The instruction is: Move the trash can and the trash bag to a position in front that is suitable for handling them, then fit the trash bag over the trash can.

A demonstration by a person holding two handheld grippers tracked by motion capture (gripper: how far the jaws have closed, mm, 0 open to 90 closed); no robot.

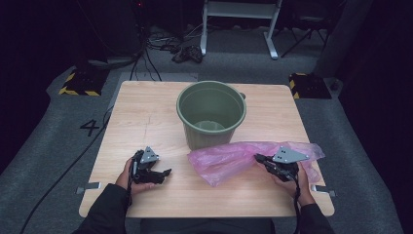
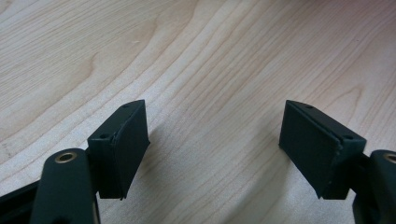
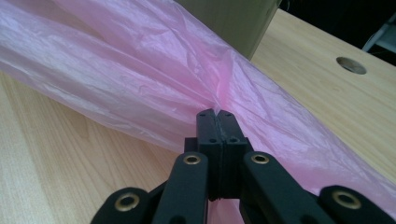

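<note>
Pink plastic bag (image 1: pixel 234 161) lay crumpled on the wooden table (image 1: pixel 146 122), lower right of centre in the high view, just in front of the green bucket (image 1: pixel 211 114) and touching its base. Right gripper (image 1: pixel 259 158) sat at the lower right of that frame, jaws pinched tight on a fold of the bag; in the right gripper view the closed tips (image 3: pixel 217 116) bit into the pink film at centre frame, bag (image 3: pixel 140 70) stretching from upper left to lower right, bucket wall (image 3: pixel 233 18) at the top. Left gripper (image 1: pixel 165 173) rested lower left of the high view, well apart from the bag. In the left gripper view its jaws stood wide with nothing between them, bare tabletop (image 2: pixel 210 70) beneath.
</note>
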